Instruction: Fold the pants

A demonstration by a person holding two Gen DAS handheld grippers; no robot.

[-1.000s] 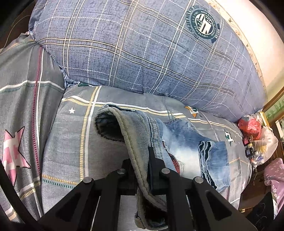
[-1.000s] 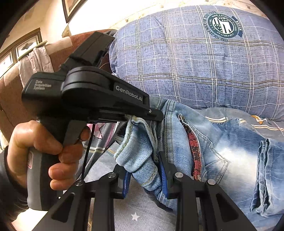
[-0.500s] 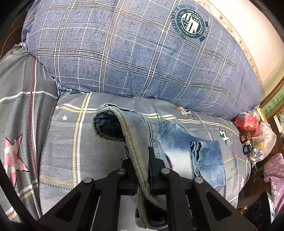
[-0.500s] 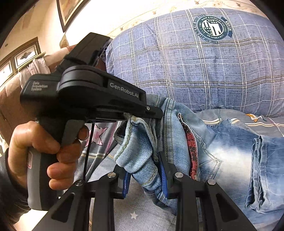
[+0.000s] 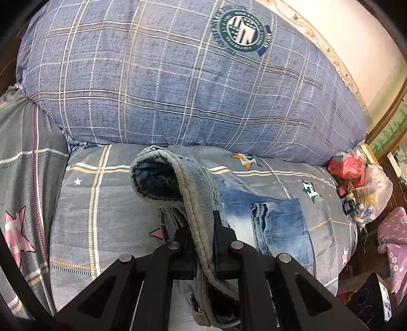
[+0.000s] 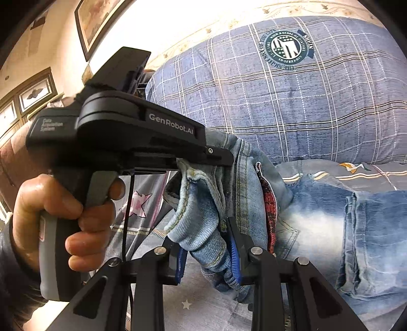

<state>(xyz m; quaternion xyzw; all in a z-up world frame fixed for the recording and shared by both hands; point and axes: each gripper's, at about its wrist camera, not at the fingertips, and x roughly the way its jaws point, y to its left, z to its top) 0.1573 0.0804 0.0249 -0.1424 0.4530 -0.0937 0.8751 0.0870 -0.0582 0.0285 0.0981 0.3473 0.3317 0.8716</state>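
Observation:
Light blue jeans [image 5: 269, 216] lie on a grey patterned bedspread [image 5: 106, 211], one end lifted. My left gripper [image 5: 202, 236] is shut on the thick waistband edge of the jeans, which stands up between its fingers. My right gripper [image 6: 207, 252] is shut on a bunched fold of the same jeans [image 6: 318, 224], close beside the left one. The left gripper body [image 6: 122, 132] and the hand holding it fill the left of the right wrist view. Folded leg cuffs [image 5: 279, 229] rest flat to the right.
A large blue plaid pillow [image 5: 178, 76] rises just behind the jeans. Plastic bags with red and small items [image 5: 356, 183] sit at the bed's right edge. A purple floral cloth [image 5: 394, 236] lies beyond it. Framed pictures [image 6: 96, 23] hang on the wall.
Both grippers have risen and moved towards the pillow, lifting the held end of the jeans. The grips have not changed.

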